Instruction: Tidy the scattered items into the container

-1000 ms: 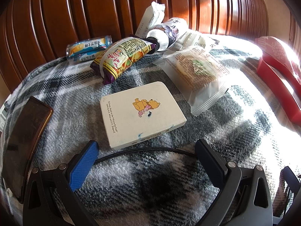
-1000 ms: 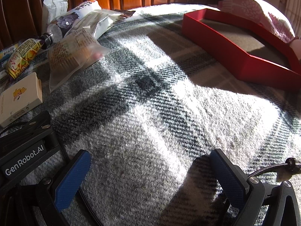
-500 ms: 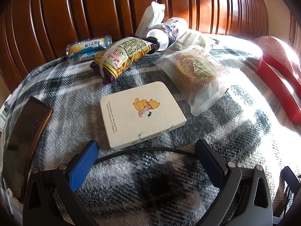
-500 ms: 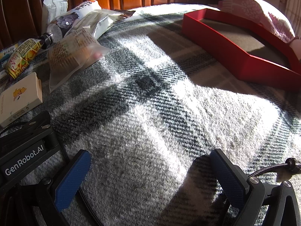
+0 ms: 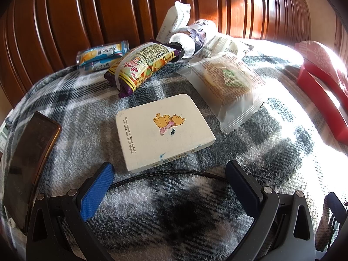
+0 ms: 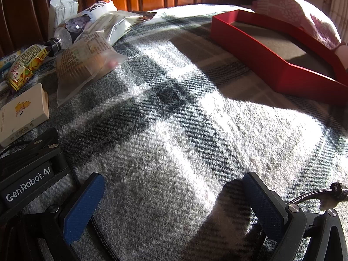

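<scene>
So nothing had moved since a moment before; the left gripper (image 5: 168,174) waited with jaws wide open and empty just before the flat white box with a yellow bear (image 5: 163,131); the right gripper (image 6: 174,198) was open and empty too; the red cardboard tray (image 6: 280,50) sat well apart, with nothing in it.

Home bedroom, plaid fleece blanket (image 6: 174,130), wooden headboard (image 5: 87,21), pillow (image 6: 304,17)

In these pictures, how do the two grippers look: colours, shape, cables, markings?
Left gripper: black frame with triangular cut-outs, silver screws, textured blue pads, a black braided cable between the fingers. Its body reads "GenRobot.AI" in white. Right gripper: same black frame, blue pads, braided cord.
</scene>
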Motion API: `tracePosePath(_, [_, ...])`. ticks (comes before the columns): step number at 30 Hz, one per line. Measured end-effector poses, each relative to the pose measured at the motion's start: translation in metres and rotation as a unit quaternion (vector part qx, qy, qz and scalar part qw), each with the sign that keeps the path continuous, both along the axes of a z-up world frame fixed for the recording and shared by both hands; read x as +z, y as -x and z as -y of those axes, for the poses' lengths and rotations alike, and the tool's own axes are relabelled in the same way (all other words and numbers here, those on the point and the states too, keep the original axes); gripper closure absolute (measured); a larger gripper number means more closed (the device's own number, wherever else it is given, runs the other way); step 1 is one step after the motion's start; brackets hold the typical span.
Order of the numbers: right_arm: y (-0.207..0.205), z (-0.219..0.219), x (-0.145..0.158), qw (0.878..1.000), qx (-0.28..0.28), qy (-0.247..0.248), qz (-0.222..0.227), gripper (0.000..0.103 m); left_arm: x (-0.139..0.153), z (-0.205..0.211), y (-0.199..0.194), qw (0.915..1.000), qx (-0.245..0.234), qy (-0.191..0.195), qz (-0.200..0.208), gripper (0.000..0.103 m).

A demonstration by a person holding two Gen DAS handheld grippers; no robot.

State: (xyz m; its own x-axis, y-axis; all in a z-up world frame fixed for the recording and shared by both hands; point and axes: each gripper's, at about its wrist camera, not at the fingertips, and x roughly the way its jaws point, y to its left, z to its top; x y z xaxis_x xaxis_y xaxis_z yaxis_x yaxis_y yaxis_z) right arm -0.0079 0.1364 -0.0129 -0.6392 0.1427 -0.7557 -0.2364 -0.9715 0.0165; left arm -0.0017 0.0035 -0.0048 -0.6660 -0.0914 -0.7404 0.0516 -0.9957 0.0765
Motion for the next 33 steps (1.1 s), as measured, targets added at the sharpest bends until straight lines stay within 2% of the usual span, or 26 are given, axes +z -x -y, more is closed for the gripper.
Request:
tracePosePath(26, [-0.002,0.001,0.001,1.0,0.0,-0.002,0.002,0.0,0.007,-0.001,-0.005,1.0,0.001,0.002,0.005,0.0])
tracePosePath(29, [-0.002,0.0,0.003,1.0,-0.011,0.009,0.016,0.0,0.008,-0.001,-0.006,1.0,0.001,0.001,0.004,0.0])
tracePosePath(33, [0.001,0.0,0.005,0.998,-0.019,0.017,0.058,0.0,0.011,0.002,-0.009,0.9999,0.002,-0.01,0.011,0.0])
